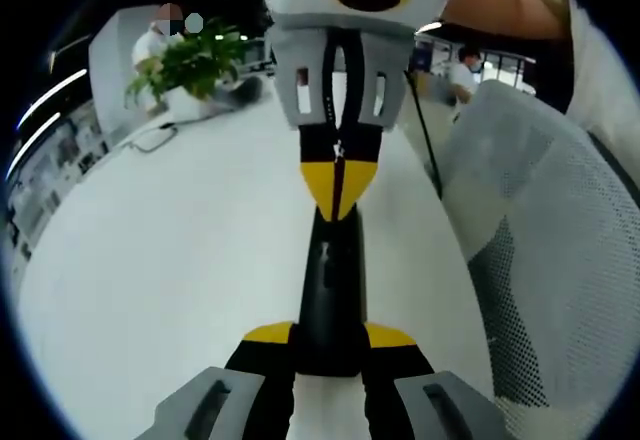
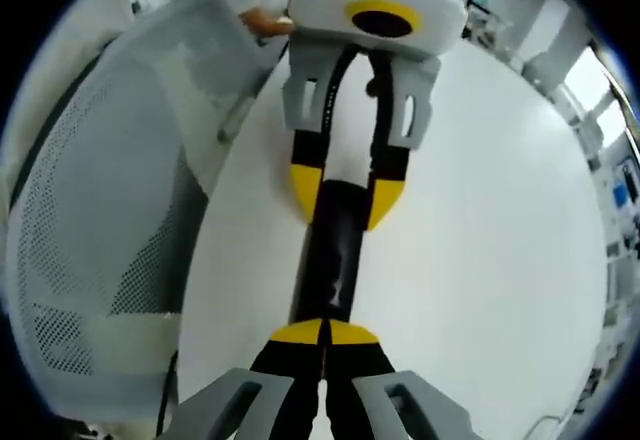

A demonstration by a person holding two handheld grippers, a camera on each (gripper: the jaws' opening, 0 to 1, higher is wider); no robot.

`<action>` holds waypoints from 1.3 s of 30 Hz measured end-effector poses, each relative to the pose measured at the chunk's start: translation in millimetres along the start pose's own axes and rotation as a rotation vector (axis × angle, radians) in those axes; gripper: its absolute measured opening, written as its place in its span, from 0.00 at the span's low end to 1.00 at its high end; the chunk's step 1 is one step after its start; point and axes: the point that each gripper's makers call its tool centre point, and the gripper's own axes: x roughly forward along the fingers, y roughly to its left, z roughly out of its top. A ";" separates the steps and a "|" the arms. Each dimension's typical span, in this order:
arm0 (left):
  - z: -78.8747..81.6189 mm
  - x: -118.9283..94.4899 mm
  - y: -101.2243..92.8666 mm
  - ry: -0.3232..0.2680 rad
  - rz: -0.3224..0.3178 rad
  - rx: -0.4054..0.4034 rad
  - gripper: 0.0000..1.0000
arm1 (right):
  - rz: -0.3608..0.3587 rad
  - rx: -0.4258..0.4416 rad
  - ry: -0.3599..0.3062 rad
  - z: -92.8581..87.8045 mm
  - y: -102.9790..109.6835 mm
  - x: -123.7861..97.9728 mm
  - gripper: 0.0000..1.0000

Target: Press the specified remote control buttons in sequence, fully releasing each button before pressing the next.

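Here a slim, glossy black remote control point(image 1: 330, 300) lies lengthwise on the smooth white table point(image 1: 170, 260), centre of the left gripper view. The left gripper point(image 1: 330, 345) clasps its near end between yellow-tipped jaws at the bottom. The right gripper point(image 1: 340, 185) comes down from the top, jaws pressed together, tips touching the remote's far end. In the right gripper view the right gripper point(image 2: 325, 335) is clenched at bottom centre. A white mesh chair point(image 1: 540, 250) sits at right; a leafy potted plant point(image 1: 190, 65) upper left.
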 end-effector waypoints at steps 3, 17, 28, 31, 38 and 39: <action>0.2 0.0 -0.1 -0.001 0.001 -0.001 0.24 | 0.002 0.000 0.000 0.2 0.1 1.0 0.00; 0.5 -0.6 -1.0 -0.001 0.004 -0.004 0.24 | 0.009 -0.004 0.016 -1.9 0.8 7.2 0.00; 2.0 -1.2 -3.1 -0.002 0.002 -0.002 0.24 | 0.013 -0.017 0.028 -2.3 0.9 7.8 0.00; 2.4 -1.4 -3.6 -0.003 0.002 -0.002 0.24 | 0.014 -0.017 0.031 -2.4 0.8 8.2 0.00; 2.4 -1.1 -3.3 -0.005 0.001 -0.001 0.24 | 0.014 -0.012 0.031 -3.0 0.1 8.9 0.00; 2.5 -1.1 -3.4 -0.005 0.001 -0.002 0.24 | 0.013 -0.012 0.032 -3.0 0.1 9.0 0.00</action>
